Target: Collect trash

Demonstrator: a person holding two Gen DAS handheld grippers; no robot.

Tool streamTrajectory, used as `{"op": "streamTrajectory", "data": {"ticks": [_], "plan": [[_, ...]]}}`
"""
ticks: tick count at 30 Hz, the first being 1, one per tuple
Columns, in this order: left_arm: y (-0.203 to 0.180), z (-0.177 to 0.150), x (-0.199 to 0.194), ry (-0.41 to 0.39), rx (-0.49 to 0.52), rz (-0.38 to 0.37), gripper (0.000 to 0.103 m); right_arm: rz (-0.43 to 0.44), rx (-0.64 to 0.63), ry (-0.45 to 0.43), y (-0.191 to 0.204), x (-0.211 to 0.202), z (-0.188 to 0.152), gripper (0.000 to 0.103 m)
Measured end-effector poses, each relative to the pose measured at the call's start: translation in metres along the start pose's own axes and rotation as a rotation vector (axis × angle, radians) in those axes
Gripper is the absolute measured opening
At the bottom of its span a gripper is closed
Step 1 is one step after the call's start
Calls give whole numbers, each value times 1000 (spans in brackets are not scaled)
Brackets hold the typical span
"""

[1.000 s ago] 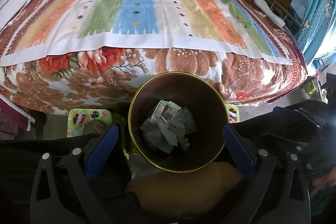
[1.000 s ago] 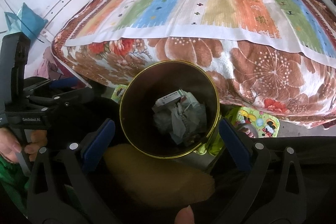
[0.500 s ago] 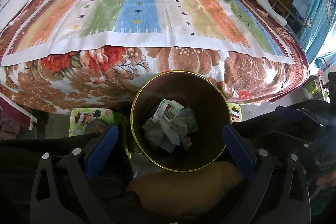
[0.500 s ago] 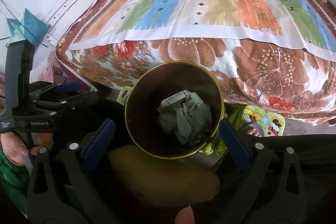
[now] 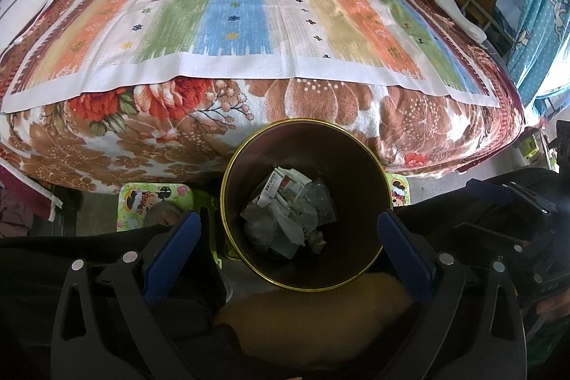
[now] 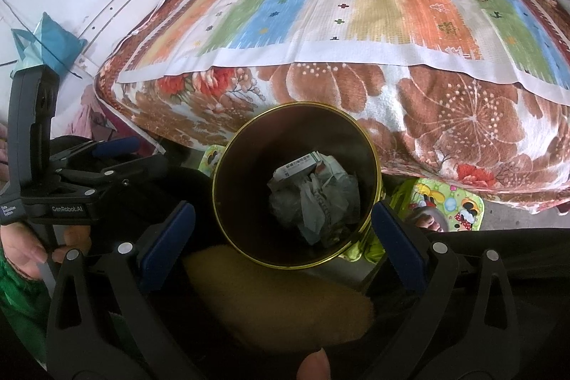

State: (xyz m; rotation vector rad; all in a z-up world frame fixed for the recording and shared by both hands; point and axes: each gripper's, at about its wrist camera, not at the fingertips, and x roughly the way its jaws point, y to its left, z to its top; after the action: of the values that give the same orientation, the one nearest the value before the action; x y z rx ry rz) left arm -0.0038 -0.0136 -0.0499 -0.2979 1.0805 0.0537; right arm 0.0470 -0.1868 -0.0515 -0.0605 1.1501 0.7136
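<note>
A dark round bin with a gold rim (image 5: 228, 173) (image 6: 217, 173) stands on the floor in front of the bed. Crumpled paper, plastic wrap and a small white box, the trash (image 5: 290, 214) (image 6: 313, 193), lie in its bottom. My left gripper (image 5: 288, 237) hovers open above the bin, its blue pads (image 5: 174, 241) on either side of the rim, nothing between them. My right gripper (image 6: 281, 227) is open too, above the same bin, and holds nothing. The left gripper's body (image 6: 64, 187) shows at the left of the right wrist view, held by a hand (image 6: 21, 248).
A bed (image 5: 285, 109) with a floral blanket and a striped cloth (image 5: 249, 16) fills the far side. Green cartoon-print slippers (image 5: 149, 202) (image 6: 449, 205) with feet in them flank the bin. A tan cushion-like object (image 5: 313, 312) lies just below the bin. Blue fabric (image 5: 538, 24) hangs at right.
Both wrist views have drifted slightly, so the bin sits a little further right in each. The trash in the bin has not moved and both grippers stay open.
</note>
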Motion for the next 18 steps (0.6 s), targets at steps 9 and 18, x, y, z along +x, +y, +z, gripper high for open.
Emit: {"op": "streamTrajectory", "data": {"ticks": [9, 18], "plan": [[0, 0, 0, 1, 0, 2, 97, -1, -2, 1, 1, 0, 0, 94], [2, -1, 1, 5, 3, -1, 97, 0, 0, 0, -1, -1, 0, 94]]}}
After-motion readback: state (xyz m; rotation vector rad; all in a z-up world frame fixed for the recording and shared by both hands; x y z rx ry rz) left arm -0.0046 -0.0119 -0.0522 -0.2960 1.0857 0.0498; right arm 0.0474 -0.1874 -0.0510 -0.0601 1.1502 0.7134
